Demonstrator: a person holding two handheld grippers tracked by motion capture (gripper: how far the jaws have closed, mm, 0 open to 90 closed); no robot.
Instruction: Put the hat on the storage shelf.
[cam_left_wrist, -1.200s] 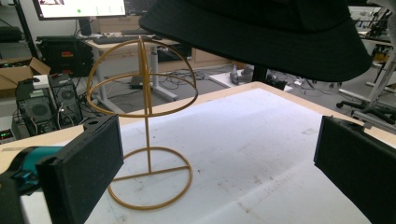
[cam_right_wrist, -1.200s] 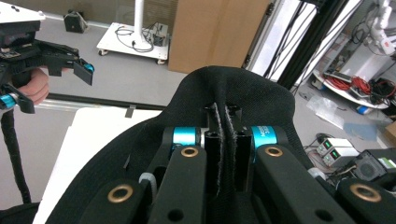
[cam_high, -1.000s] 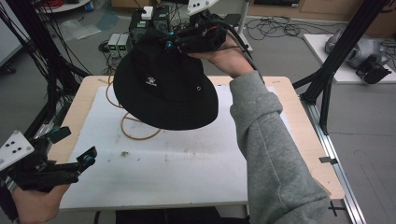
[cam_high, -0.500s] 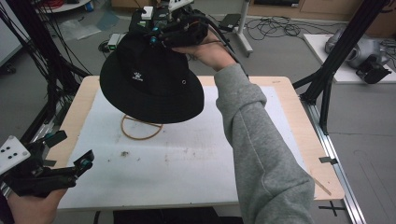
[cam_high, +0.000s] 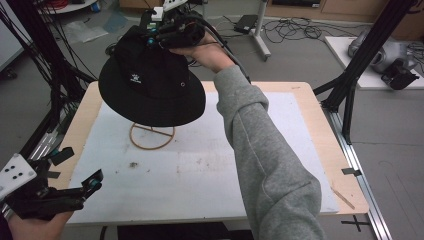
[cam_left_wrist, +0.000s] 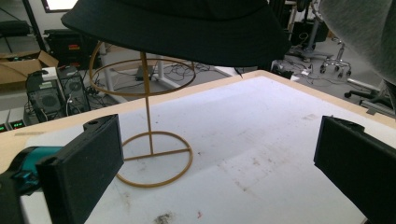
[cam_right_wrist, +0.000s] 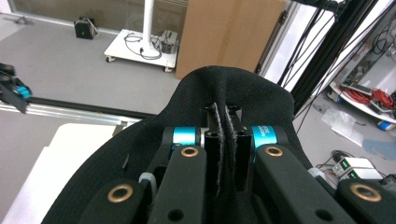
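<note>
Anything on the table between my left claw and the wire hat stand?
No: in the left gripper view, the stretch from the left claw to the wire hat stand is bare, stained white mat.

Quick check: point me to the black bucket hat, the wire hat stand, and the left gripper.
Black fabric bucket hat (cam_high: 150, 87), high view, on its crown.
Tan wire hat stand (cam_left_wrist: 148, 109), left gripper view, on its upright stem.
Left gripper (cam_high: 80, 167), high view, between its open jaws.

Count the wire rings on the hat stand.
2. The base ring lies flat on the table; the top ring sits up the post, just under the held hat.
</note>
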